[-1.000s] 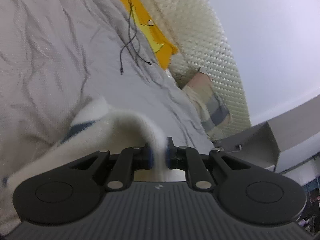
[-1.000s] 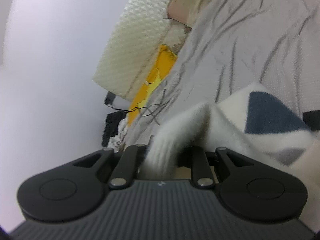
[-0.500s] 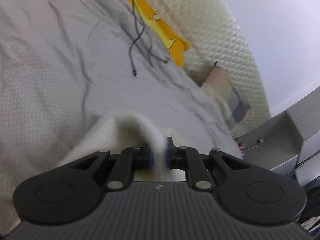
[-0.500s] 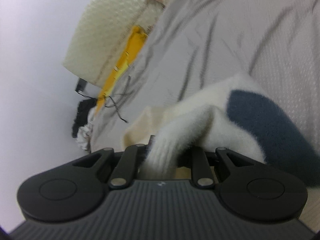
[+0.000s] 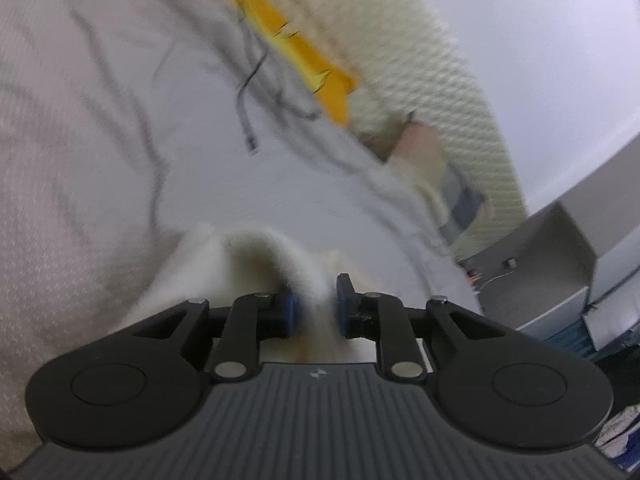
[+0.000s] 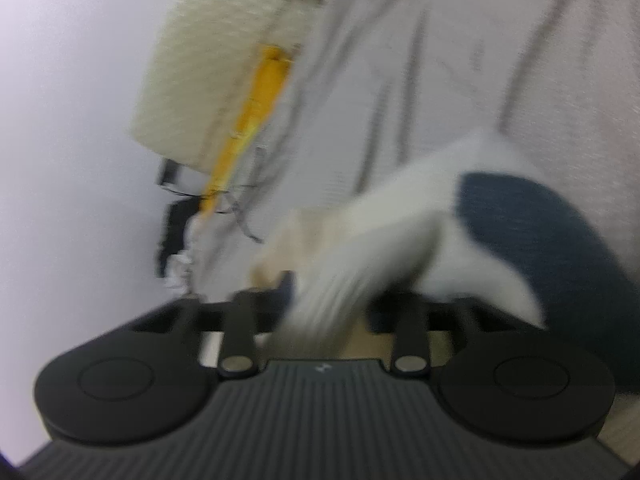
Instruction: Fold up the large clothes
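- Cream fleece, a large garment with a dark blue patch, lies bunched on the grey bedsheet of a bed, at the near side of the bed close under both cameras.
- In the left wrist view the left gripper has a raised ridge of the garment between its blue pads; its jaws are opening, with only a narrow gap, and the fabric touches the left pad while a sliver of space shows at the right one. Blur makes it hard to say how firmly the cloth is pressed.
- In the right wrist view the right gripper is parting its jaws more widely; a thick white fold of the garment runs down between them, lying against the left finger and clear of the right one, so it is loosening rather than clamping.
- The blue patch sits on the right of that fold, spread flat on the sheet.
- Toward the far edge of the bed a yellow cloth lies along the foot of a cream quilted headboard, and thin dark cables trail over the sheet just beside it.
- A pillow in beige and grey blocks leans at the far corner of the bed against the headboard.
- Beyond that corner stands a grey cabinet.
- Both views are motion-blurred, the right one more.
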